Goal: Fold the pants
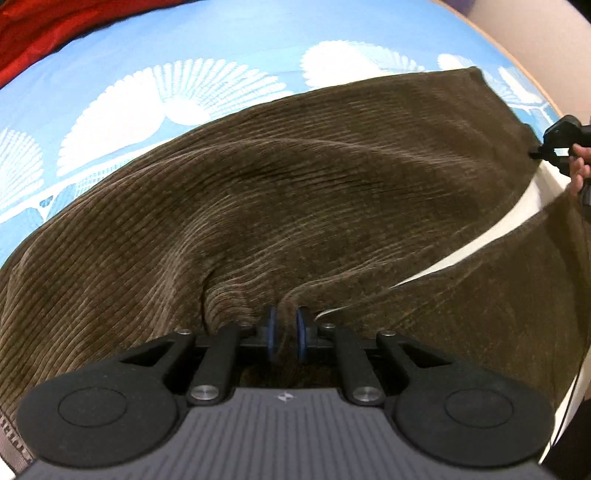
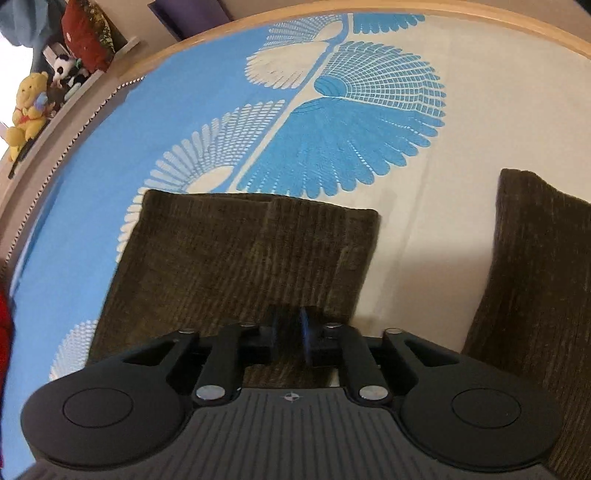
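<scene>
Gripping a bunched fold of the brown corduroy pants (image 1: 295, 192), the left gripper (image 1: 287, 334) has its two blue pads nearly together, with the cloth pinched between them. The fabric rises in ridges toward the pads, so it is pulled up at this place. The pants lie spread over a blue sheet (image 1: 207, 48) with white fan-shaped prints, and they fill most of the left view. At the right edge of that view a hand (image 1: 580, 166) holds the right gripper, which meets the far edge of the pants beside a strip of white sheet.

In the right view, the right gripper (image 2: 290, 334) is closed on the edge of one pant leg (image 2: 240, 251); the brown cloth passes between its pads. This leg lies flat on the sheet, its squared end pointing away from the camera. The second leg (image 2: 535, 277) lies well apart to the right, with white sheet between the two. A wooden bed frame (image 2: 443, 11) curves around the sheet. On a ledge at the upper left sit a yellow bear toy (image 2: 29, 107), a panda toy (image 2: 64, 68) and a red cushion (image 2: 86, 37).
</scene>
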`<state>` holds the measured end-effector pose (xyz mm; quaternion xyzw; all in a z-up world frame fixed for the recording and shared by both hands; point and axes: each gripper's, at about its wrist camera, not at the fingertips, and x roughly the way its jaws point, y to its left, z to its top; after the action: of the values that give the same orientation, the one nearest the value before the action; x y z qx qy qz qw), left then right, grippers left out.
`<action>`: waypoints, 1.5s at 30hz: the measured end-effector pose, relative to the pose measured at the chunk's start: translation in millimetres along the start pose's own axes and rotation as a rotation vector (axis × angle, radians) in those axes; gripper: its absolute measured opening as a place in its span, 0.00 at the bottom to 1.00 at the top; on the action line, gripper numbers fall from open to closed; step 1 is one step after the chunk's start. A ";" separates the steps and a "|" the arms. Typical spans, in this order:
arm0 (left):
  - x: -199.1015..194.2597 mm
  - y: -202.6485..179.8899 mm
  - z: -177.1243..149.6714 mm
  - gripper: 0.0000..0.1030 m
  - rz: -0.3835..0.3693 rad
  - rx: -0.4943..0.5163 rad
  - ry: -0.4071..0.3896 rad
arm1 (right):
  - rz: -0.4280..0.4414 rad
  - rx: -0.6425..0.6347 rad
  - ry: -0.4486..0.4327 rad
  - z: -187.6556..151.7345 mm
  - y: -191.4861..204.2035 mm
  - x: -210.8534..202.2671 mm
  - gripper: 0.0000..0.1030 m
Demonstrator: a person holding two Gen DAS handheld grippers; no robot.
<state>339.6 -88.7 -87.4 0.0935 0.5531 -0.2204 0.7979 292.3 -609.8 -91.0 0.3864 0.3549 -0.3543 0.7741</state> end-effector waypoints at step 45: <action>-101.8 248.1 -90.4 0.47 0.197 -0.676 -0.103 | -0.140 -0.015 -0.296 20.8 -41.0 -65.5 0.38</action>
<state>346.8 191.9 -50.3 -0.1342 0.5423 0.0490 0.8279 231.7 -628.0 -42.0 0.2986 0.2658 -0.4579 0.7940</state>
